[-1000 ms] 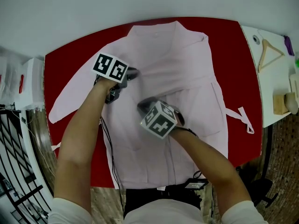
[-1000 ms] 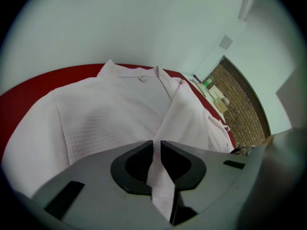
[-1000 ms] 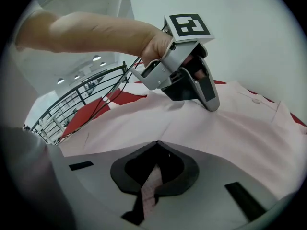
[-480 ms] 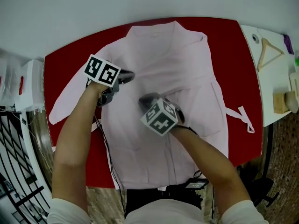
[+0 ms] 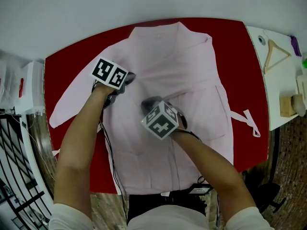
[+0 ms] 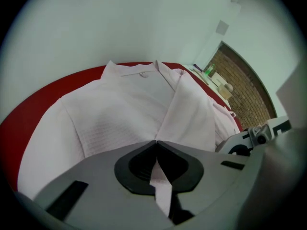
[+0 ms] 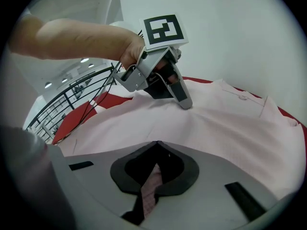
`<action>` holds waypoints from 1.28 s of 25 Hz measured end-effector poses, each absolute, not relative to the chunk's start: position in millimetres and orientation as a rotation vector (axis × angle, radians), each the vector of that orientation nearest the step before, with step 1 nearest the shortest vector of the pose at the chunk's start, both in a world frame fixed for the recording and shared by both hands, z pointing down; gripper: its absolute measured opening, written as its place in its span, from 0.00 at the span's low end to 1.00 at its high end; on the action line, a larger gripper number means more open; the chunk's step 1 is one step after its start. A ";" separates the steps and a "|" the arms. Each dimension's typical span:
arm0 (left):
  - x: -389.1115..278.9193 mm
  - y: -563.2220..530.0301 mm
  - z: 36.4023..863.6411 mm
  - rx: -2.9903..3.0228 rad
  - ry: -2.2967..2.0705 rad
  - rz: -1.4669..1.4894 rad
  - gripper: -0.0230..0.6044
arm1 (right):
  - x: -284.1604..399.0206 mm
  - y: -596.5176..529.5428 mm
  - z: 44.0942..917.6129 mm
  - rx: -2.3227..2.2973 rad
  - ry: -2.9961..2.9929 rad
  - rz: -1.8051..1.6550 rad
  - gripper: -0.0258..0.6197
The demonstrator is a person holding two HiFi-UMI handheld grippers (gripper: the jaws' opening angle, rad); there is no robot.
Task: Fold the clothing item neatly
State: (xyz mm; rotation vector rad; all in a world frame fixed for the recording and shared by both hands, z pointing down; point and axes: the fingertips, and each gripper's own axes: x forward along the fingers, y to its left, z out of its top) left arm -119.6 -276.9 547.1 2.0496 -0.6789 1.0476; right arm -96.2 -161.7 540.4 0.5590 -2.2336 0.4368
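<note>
A pale pink robe [image 5: 177,66] lies spread open on the red table [image 5: 240,47], collar at the far side and one sleeve [image 5: 72,99] stretched out to the left. My left gripper [image 5: 127,77] presses down on the robe's left front panel. Its jaws have just been closing, and a fold of pink fabric [image 6: 160,188] is pinched between them. My right gripper [image 5: 148,103] sits just right of it near the robe's middle, shut on a strip of the same cloth [image 7: 149,188]. The right gripper view shows the left gripper [image 7: 186,102] tip-down on the fabric.
A belt tie [image 5: 247,120] trails off the robe's right edge. A white side table [image 5: 283,87] at the right holds a wooden hanger [image 5: 277,51] and small items. Black railing [image 5: 14,176] and a white box [image 5: 29,87] stand at the left. A cable [image 5: 111,147] runs along the left arm.
My left hand has shifted slightly to the left and turned a little on the cloth. The right hand has stayed in place, its marker cube rolling slightly.
</note>
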 end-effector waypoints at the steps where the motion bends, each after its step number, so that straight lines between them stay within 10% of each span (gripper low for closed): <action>1: -120.0 -276.7 547.1 2.043 -0.688 1.035 0.05 | -96.3 -161.9 540.6 0.560 -2.233 0.441 0.06; 32: -295.9 -107.1 419.7 2.017 -1.366 -0.136 0.05 | -165.5 -125.3 456.7 0.520 -2.394 -0.142 0.07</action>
